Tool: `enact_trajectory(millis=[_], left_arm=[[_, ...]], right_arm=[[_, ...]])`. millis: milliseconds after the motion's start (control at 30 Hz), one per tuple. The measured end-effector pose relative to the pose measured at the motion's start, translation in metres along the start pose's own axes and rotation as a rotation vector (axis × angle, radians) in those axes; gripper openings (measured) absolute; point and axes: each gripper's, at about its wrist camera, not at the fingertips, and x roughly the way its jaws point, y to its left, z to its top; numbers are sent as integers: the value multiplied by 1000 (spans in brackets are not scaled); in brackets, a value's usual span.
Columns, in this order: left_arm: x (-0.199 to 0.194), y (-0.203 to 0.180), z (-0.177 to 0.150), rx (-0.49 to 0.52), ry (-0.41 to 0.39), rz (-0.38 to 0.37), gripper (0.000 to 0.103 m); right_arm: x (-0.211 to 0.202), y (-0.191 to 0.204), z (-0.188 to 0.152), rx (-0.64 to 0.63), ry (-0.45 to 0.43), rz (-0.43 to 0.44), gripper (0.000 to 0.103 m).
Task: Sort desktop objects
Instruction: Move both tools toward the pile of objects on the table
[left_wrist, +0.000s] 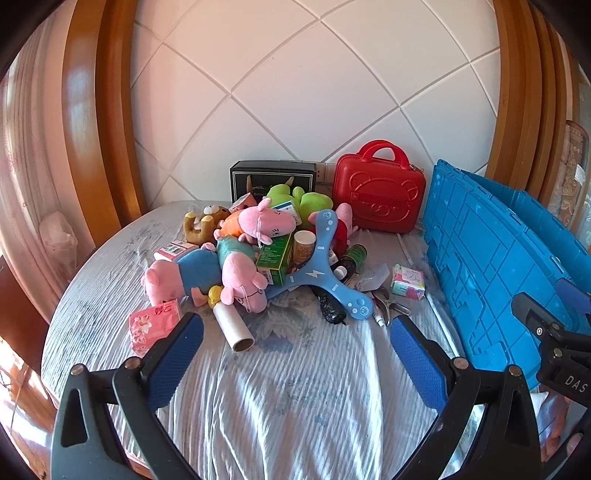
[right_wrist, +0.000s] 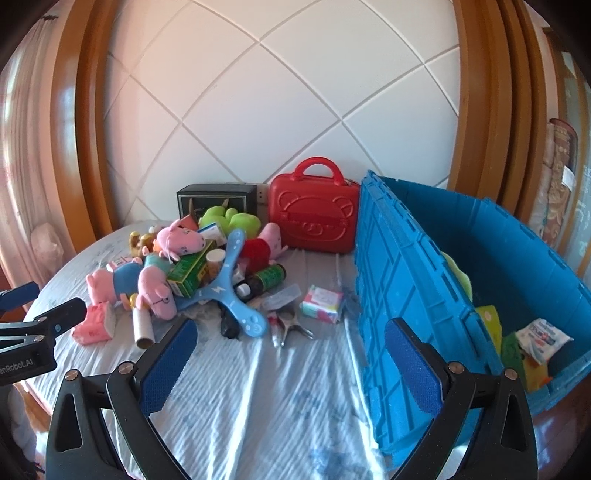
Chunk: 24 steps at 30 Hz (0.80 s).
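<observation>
A pile of desktop objects lies on the cloth-covered table: pink pig plush toys (left_wrist: 243, 277) (right_wrist: 155, 291), a blue three-armed boomerang (left_wrist: 325, 273) (right_wrist: 229, 284), a green box (left_wrist: 275, 254) (right_wrist: 190, 271), a green plush (left_wrist: 295, 203), bottles, a cardboard roll (left_wrist: 234, 326) and tissue packs (left_wrist: 408, 282) (right_wrist: 321, 302). A blue crate (right_wrist: 424, 295) (left_wrist: 480, 258) stands at the right and holds several items. My left gripper (left_wrist: 295, 354) is open and empty, short of the pile. My right gripper (right_wrist: 291, 358) is open and empty, beside the crate's near wall.
A red bear-embossed case (left_wrist: 378, 195) (right_wrist: 314, 218) and a black box (left_wrist: 271, 179) stand against the white tiled wall behind the pile. A pink tissue pack (left_wrist: 151, 325) lies at the left. Wooden frames flank the wall. The table's round edge curves along the left.
</observation>
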Motion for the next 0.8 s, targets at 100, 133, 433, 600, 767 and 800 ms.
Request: enact_trajectory(millis=[100,133,433,600,767,800], left_arm=[[15,2,4,-23,13,24,103],[22,2,5,-31,19,32,103],[101,49,-24,-130,210,188,102],[156,81,-46,-145,322,229,95],[219,98,-49,-118,378,209,95],[233,101,-48,-118,391,207,95]], right_arm=[[20,1,5,-18,15,32,103],[26,0,6,-24,20,43,103],[122,16,-6,-97,163,165,103],[182,33,-27,-103,285,204,103],[231,52,-37,-88,358,179,103],[242,56,-39,-77,377,173,103]])
